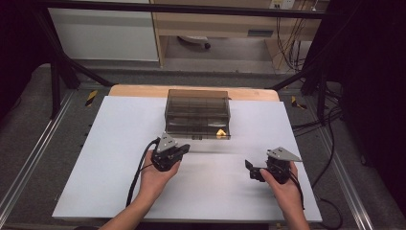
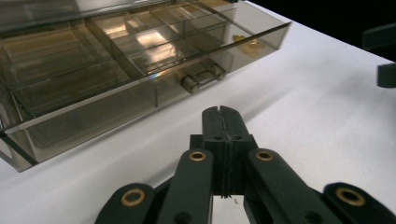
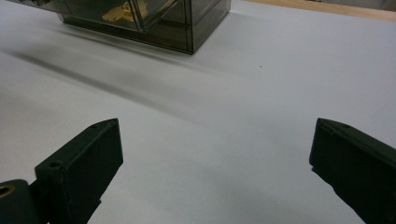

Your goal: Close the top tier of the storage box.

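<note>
A smoky see-through drawer box (image 1: 197, 112) stands at the back middle of the white table. Its bottom drawer (image 2: 116, 60) is pulled out a little and carries a small bar handle (image 2: 203, 77) on the front. A yellow piece (image 1: 221, 132) lies in the drawer's front right compartment (image 3: 123, 11). My left gripper (image 1: 186, 148) is just in front of the drawer, to the left of the handle. Its jaws (image 2: 221, 112) are shut flat against each other with nothing between them, and they stop short of the handle. My right gripper (image 1: 249, 170) rests low at the right, open (image 3: 217, 123) over bare table.
The white tabletop (image 1: 119, 167) has a wooden strip (image 1: 143, 90) along its back edge. Black frame struts (image 1: 62, 67) slant down at both back corners. Cables (image 1: 306, 125) lie on the floor to the right of the table.
</note>
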Demonstrator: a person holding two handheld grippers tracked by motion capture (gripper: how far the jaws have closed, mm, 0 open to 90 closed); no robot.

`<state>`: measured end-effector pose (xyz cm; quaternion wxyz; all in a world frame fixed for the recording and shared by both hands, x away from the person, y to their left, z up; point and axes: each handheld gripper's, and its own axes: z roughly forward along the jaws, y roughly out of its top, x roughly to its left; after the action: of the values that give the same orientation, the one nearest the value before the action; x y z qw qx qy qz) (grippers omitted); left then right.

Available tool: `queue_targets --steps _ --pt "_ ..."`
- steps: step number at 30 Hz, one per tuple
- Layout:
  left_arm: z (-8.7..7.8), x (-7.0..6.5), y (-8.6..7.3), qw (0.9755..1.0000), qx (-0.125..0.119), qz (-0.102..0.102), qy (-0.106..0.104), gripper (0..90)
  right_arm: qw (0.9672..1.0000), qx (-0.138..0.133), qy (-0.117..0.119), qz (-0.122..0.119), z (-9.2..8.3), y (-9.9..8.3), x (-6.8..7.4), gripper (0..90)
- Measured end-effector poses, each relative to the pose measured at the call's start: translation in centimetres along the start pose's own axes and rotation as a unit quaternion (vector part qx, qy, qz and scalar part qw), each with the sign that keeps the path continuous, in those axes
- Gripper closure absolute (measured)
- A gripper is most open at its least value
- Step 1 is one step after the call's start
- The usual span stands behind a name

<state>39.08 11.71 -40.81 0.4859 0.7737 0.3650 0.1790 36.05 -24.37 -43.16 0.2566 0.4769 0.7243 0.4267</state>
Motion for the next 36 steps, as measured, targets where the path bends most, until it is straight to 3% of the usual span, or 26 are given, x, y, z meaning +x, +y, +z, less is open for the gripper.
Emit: queue_targets --steps 11,12,14,17,18,25,32,36 --pt "1.8 1.3 0.1 0.9991 0.026 -0.011 0.032 90.0 1.0000 0.004 -0.002 -0.008 0.1 -0.1 0.0 3.2" --pt "2.0 1.7 0.1 0.9987 0.025 -0.023 0.037 90.0 0.9999 0.004 -0.003 -0.009 0.2 -0.1 0.1 3.2" --pt "2.0 1.7 0.2 0.9986 0.025 -0.014 0.044 90.0 0.9999 0.004 -0.003 -0.009 0.2 -0.1 0.1 3.2" --pt "2.1 1.5 0.3 0.9988 0.019 -0.012 0.044 90.0 0.9999 0.006 -0.002 -0.011 0.2 -0.1 0.1 3.2" --pt "2.2 1.7 0.3 0.9989 0.016 -0.025 0.037 90.0 0.9999 0.006 0.000 -0.009 0.2 -0.1 0.1 3.2" --pt "2.4 2.1 0.8 0.9985 0.012 -0.036 0.039 90.0 0.9999 0.007 0.001 -0.010 0.3 -0.1 0.2 3.2" --pt "2.8 1.9 1.3 0.9988 0.013 -0.024 0.041 90.0 1.0000 0.007 0.004 -0.006 0.3 -0.1 0.2 3.1" --pt "3.2 2.0 1.4 0.9986 0.017 -0.028 0.041 90.0 0.9999 0.007 0.007 -0.006 0.3 -0.1 0.2 3.1"
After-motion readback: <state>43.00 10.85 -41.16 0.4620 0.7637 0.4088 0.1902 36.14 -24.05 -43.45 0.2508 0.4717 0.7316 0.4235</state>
